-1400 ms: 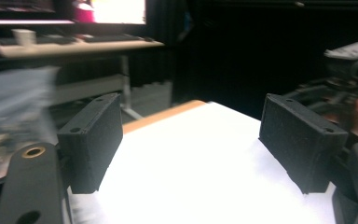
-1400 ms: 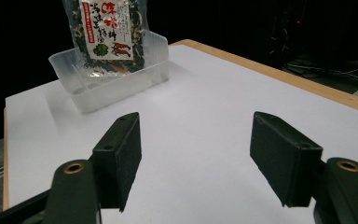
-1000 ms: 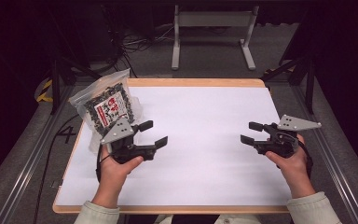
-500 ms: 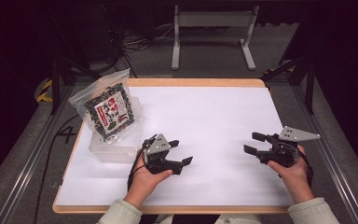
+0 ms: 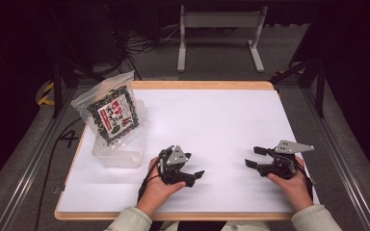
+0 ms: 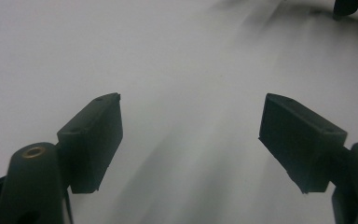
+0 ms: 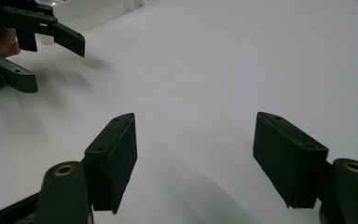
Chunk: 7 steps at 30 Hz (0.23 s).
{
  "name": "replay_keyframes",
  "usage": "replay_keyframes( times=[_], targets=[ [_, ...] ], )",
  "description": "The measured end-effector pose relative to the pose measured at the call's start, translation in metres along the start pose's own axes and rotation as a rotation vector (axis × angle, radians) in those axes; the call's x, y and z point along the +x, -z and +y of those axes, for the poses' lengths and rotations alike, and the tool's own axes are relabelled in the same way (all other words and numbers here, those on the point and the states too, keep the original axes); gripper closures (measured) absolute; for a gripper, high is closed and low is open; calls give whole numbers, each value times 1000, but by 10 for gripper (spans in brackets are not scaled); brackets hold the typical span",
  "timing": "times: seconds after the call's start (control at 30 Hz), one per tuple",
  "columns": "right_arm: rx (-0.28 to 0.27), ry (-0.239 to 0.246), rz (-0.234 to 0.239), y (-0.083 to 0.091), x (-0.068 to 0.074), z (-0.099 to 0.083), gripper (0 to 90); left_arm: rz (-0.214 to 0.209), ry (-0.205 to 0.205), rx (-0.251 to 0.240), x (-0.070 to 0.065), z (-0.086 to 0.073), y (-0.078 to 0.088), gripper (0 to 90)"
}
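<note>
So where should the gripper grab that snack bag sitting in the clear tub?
Probably the snack bag's flat top edge. The bag leans upright in the clear plastic tub, its sealed top sticking up free, while the tub hides its bottom. The left gripper, jaws open, is nearer, so come from the left, from above, pinching front and back.

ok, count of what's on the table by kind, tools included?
Snack bag: 1
Clear plastic container: 1
Tools: 2, left tool and right tool, both open and holding nothing
Total: 4
</note>
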State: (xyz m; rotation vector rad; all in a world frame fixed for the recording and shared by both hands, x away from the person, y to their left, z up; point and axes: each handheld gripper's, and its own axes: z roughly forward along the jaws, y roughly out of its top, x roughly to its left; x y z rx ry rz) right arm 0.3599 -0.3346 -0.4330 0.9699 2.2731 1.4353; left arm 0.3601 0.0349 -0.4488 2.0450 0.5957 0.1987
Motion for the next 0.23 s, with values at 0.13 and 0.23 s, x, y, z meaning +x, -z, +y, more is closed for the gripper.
replay_keyframes(
  times=[0.13,0.23],
  targets=[
    [7,-5,-1,-1,0,-1,310,3,5,-1,0,-1,1,220],
    [9,-7,-3,-1,0,-1,311,12,8,4,-1,0,-1,219]
  ],
)
